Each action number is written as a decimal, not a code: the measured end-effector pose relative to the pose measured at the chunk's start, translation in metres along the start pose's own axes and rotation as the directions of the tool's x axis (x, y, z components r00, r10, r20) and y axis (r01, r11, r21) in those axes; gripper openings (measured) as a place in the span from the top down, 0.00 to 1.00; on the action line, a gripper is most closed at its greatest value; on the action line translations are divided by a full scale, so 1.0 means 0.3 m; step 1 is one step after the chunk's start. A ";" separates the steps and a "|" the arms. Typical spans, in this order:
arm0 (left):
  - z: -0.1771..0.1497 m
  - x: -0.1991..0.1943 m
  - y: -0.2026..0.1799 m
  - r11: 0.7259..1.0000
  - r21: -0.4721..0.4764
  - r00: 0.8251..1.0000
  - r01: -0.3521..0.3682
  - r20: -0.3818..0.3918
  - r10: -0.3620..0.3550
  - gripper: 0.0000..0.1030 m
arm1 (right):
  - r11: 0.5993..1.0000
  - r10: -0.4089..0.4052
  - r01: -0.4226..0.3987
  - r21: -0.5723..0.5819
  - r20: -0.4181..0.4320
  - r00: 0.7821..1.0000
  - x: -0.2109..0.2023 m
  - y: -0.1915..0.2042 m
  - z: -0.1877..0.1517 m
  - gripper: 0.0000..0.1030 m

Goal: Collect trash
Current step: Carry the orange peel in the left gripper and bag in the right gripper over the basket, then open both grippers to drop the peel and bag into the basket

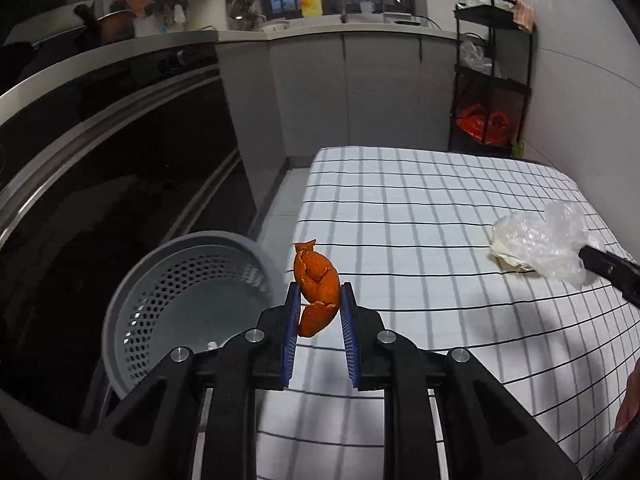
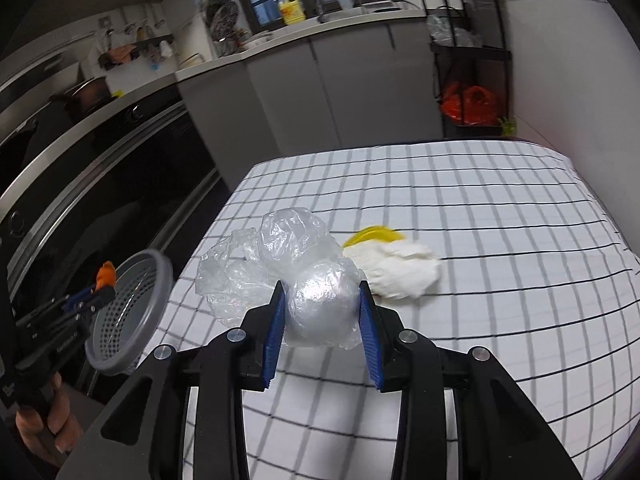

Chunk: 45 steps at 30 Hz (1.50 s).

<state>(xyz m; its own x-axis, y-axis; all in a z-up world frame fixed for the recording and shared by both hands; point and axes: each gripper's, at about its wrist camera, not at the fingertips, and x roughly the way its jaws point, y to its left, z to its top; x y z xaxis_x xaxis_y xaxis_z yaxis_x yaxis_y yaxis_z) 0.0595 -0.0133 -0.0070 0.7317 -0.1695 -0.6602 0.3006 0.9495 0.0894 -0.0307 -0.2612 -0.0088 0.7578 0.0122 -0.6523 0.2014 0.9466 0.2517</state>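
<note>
left gripper [image 1: 318, 300]: you're clamping the orange peel [image 1: 316, 288], so be centering it over the bin [image 1: 188, 304] off the table's left edge.
right gripper [image 2: 322, 304]: you're squeezing the plastic bag [image 2: 296, 276].

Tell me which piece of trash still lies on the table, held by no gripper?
The white crumpled tissue; the orange peel and clear plastic bag are gripped.

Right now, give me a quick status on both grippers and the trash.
Left gripper shut on orange peel, beside the grey bin. Right gripper shut on clear plastic bag. White wad left on table. Nothing blocking.
</note>
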 end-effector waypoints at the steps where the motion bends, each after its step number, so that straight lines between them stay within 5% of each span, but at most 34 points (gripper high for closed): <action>1: -0.009 -0.005 0.039 1.000 -0.012 1.000 -0.013 0.005 0.014 0.80 | 1.000 0.009 -0.009 -0.011 -0.002 1.000 0.006 0.037 -0.011 0.67; 22: -0.110 0.075 0.515 0.963 -0.216 0.985 -0.161 -0.096 0.143 0.80 | 0.952 0.159 -0.184 -0.244 -0.122 0.980 0.320 0.691 -0.020 0.67; 42: -0.095 0.153 0.635 0.937 -0.296 0.977 -0.186 -0.155 0.145 0.76 | 0.927 0.187 -0.235 -0.294 -0.182 0.965 0.502 0.859 0.001 0.65; 45: -0.098 0.146 0.637 0.936 -0.301 0.978 -0.184 -0.153 0.143 0.65 | 0.928 0.191 -0.239 -0.287 -0.186 0.964 0.502 0.856 0.002 0.62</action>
<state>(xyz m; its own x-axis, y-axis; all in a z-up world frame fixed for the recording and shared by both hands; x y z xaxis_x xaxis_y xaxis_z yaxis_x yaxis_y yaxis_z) 0.1308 0.1685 -0.0407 0.6646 0.0108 -0.7471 -0.0380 0.9991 -0.0194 0.1354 -0.0165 -0.0421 0.6532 0.2522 -0.7140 -0.1727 0.9677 0.1838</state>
